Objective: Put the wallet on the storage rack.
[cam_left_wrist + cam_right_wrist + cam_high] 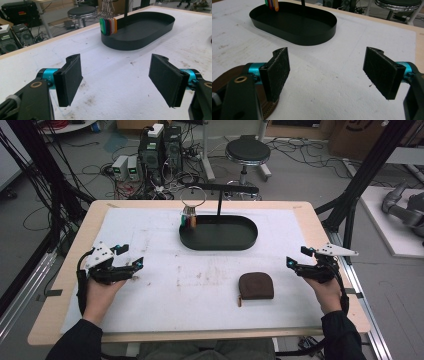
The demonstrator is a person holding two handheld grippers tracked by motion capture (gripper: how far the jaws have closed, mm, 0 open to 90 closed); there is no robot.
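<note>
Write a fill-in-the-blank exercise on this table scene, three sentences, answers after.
1. The brown pouch lies nearer the person's ____ tool.
2. The coloured tags hang at one end of the black ____ tray.
3. The jaws of the left tool stand ____, with nothing between them.

Missing words: right; oval; open

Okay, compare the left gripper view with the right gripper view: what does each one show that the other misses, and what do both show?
Left gripper view alone: the full bunch of coloured key tags hanging on key rings at the tray's end, and computer towers on the floor.

Right gripper view alone: the brown zip pouch, beside its left pad.

Both: the black oval tray, the stained white table mat, a round stool, and each view's own tongs wide open over bare mat, left gripper, right gripper.
</note>
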